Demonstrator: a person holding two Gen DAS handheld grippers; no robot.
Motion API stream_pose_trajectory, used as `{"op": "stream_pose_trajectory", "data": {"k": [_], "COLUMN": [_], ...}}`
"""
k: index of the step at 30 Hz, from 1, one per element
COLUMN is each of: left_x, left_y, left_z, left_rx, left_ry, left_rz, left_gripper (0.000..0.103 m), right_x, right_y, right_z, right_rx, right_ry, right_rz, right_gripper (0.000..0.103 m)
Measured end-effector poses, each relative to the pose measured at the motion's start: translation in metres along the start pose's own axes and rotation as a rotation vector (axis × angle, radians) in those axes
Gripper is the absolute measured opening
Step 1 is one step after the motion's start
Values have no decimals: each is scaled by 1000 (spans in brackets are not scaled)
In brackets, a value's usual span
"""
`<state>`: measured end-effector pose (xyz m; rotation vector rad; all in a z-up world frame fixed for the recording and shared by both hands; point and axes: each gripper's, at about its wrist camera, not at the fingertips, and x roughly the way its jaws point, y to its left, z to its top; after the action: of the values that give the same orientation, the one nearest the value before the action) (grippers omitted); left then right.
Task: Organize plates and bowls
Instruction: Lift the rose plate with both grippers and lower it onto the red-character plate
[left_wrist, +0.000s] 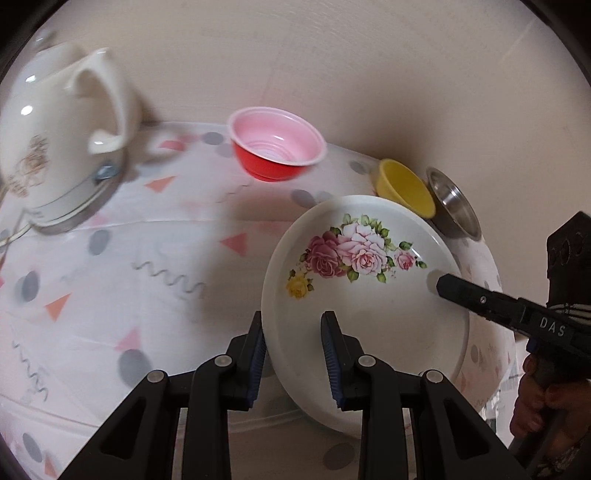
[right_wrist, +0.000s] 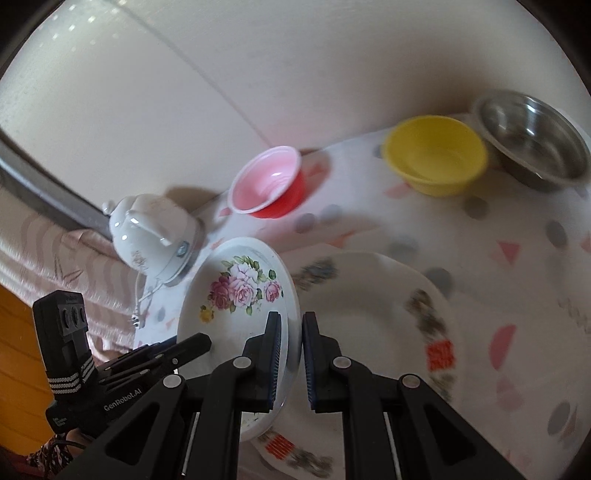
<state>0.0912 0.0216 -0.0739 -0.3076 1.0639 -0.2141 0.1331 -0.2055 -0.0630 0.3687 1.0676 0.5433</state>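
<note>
A white plate with pink roses (left_wrist: 369, 302) is held tilted above the table. My left gripper (left_wrist: 293, 354) straddles its near rim, one finger on each side. My right gripper (right_wrist: 294, 354) is closed on the opposite rim of the same plate (right_wrist: 236, 295); its finger (left_wrist: 476, 299) shows in the left wrist view. Under it lies a larger white plate with a patterned rim (right_wrist: 376, 325). A red bowl with a pink inside (left_wrist: 277, 147), a yellow bowl (left_wrist: 406, 186) and a steel bowl (left_wrist: 454, 206) stand at the back; the same three show in the right wrist view (right_wrist: 269, 184), (right_wrist: 436, 158), (right_wrist: 532, 144).
A white electric kettle (left_wrist: 62, 136) stands at the table's left, also in the right wrist view (right_wrist: 155, 236). The table has a white cloth with grey dots and pink triangles (left_wrist: 147, 277). A wall (left_wrist: 332, 74) runs behind.
</note>
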Motion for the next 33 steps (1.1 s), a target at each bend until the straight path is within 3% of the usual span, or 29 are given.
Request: {"op": "stream_pose_trajectory", "data": {"k": [10, 24, 33], "left_x": [24, 44, 48], "left_y": [-30, -44, -47], "left_z": [-2, -3, 6], "left_rx": [96, 152, 122], "left_ry": [70, 129, 191], "left_rz": [-10, 13, 22], "left_gripper": [29, 29, 35], "right_x": [-9, 0, 3], "right_y": [-44, -69, -73], "right_z": [-21, -29, -27], "right_rx": [121, 205, 249], "right_ry": [5, 39, 48], "right_rz": [-34, -55, -66], "right_gripper": [12, 12, 12]}}
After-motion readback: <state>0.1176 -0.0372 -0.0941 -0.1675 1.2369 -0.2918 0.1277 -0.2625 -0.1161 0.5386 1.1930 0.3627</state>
